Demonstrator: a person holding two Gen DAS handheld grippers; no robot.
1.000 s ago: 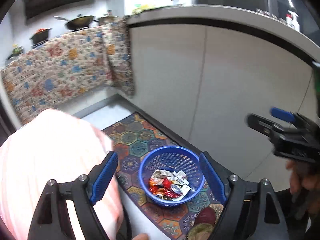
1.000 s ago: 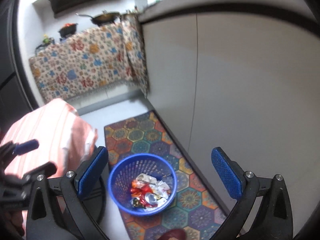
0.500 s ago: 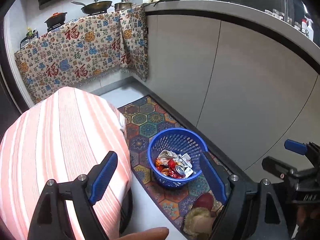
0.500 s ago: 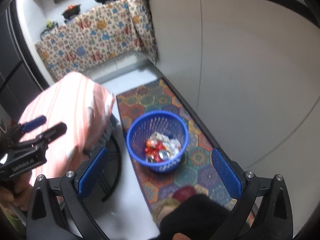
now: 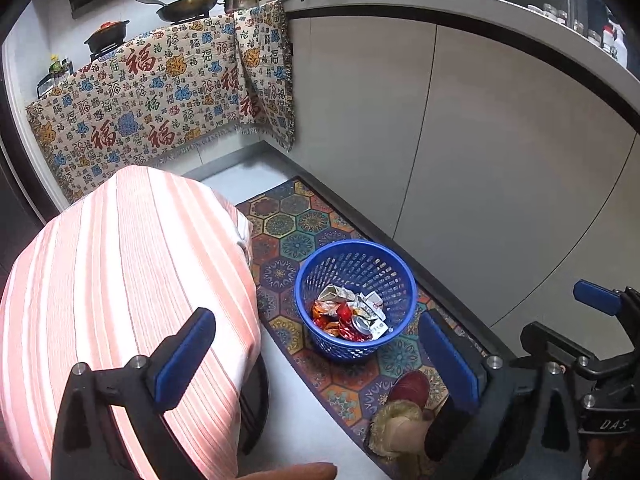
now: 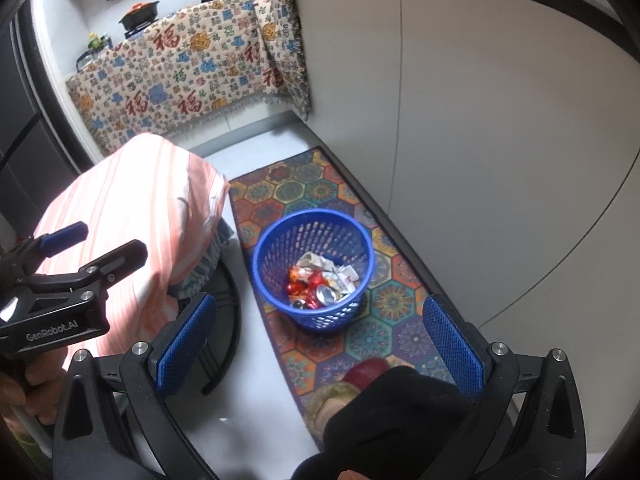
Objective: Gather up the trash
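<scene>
Grey cabinet fronts (image 5: 500, 152) under a curved worktop filled the right side of both views. To the left, a patterned cloth (image 5: 160, 100) with red characters hung below a stove holding a wok (image 5: 184, 2) and pots. A table under a pink striped tablecloth (image 5: 120, 280) stood on the left, close to the left gripper's camera. On the pale floor between the table and the cabinets lay a colourful rug (image 5: 296, 236) with hexagon patterns.

A blue perforated basket (image 5: 356, 256) stood upright on that rug, near the cabinet base. The trash (image 5: 348, 314) lay in its bottom: crumpled red, orange and silver wrappers and some white paper, filling only the lowest part.

The left gripper (image 5: 320, 352) hung above the floor, pointing down toward the basket. Its jaws had just been opening and stood wide apart, with nothing between the blue pads; the basket showed in the gap, well below them. The right gripper (image 6: 316, 344) hung likewise over the rug, its jaws spread wide and empty, the basket beyond them. Each gripper showed at the edge of the other's view, held by a hand (image 6: 24, 392).

Near the lower edge of the rug a foot in a red slipper (image 5: 408, 388) with a fluffy trim rested on the rug, just this side of the basket, below a dark trouser leg (image 6: 392, 420).
</scene>
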